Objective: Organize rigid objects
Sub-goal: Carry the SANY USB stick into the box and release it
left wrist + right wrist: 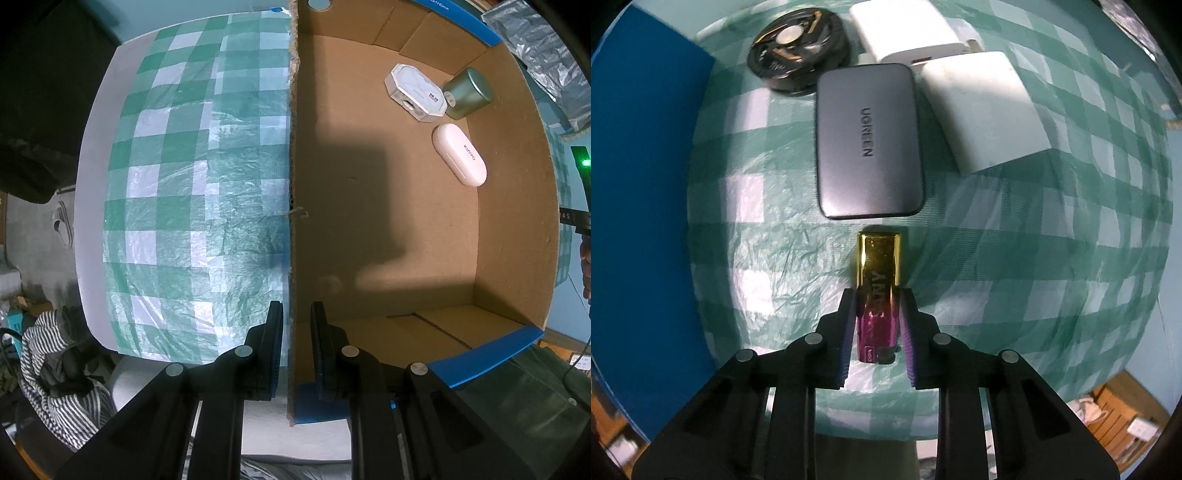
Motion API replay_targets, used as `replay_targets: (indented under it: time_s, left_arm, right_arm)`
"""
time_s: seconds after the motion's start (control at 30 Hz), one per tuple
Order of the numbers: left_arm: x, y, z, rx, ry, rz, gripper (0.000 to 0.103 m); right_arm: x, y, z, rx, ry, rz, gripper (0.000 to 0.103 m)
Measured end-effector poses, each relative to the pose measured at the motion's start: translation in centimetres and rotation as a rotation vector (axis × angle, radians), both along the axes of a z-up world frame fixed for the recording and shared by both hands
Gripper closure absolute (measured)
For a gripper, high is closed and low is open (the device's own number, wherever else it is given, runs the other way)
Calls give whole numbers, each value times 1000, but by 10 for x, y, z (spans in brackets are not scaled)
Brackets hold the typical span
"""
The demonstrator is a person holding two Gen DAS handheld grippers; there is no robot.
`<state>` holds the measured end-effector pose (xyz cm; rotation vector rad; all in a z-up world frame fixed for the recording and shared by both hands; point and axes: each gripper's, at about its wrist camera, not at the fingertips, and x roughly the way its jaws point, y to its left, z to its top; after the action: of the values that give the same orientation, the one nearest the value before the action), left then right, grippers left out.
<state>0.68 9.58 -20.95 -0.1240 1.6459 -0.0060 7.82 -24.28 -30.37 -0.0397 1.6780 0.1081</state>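
My left gripper (pixel 296 314) straddles the left wall of an open cardboard box (pixel 295 192), its jaws close against the wall on both sides. Inside the box lie a white octagonal case (pixel 413 92), a green cylinder (pixel 469 94) and a white earbud case (pixel 460 154). My right gripper (pixel 878 301) is shut on a gold and magenta lighter (pixel 879 284), which lies along the checked cloth. Beyond it lie a grey UGREEN charger (pixel 868 146), a white block charger (pixel 986 110), another white charger (pixel 908 29) and a black round disc (pixel 798 46).
A green and white checked plastic cloth (pixel 184 184) covers the table left of the box. A blue box flap (pixel 639 206) stands at the left of the right wrist view. Striped fabric (pixel 51 369) lies below the table edge.
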Motion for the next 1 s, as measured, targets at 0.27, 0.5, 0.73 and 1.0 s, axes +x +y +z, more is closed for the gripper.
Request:
replay_targets:
  time_s: [0.27, 0.5, 0.73, 1.0]
  left_arm:
    - [-2, 1, 0, 0, -1, -2, 88]
    - [-3, 1, 0, 3, 0, -3, 88]
    - [-3, 1, 0, 2, 0, -6, 88]
    - [-1, 1, -2, 2, 6, -12, 88]
  right_arm:
    - [-1, 5, 9, 33, -5, 82, 81]
    - [-10, 18, 29, 51, -9, 177, 81]
    - [-10, 29, 50, 67, -27, 228, 81]
    - [-4, 43, 77, 88, -64, 276, 81]
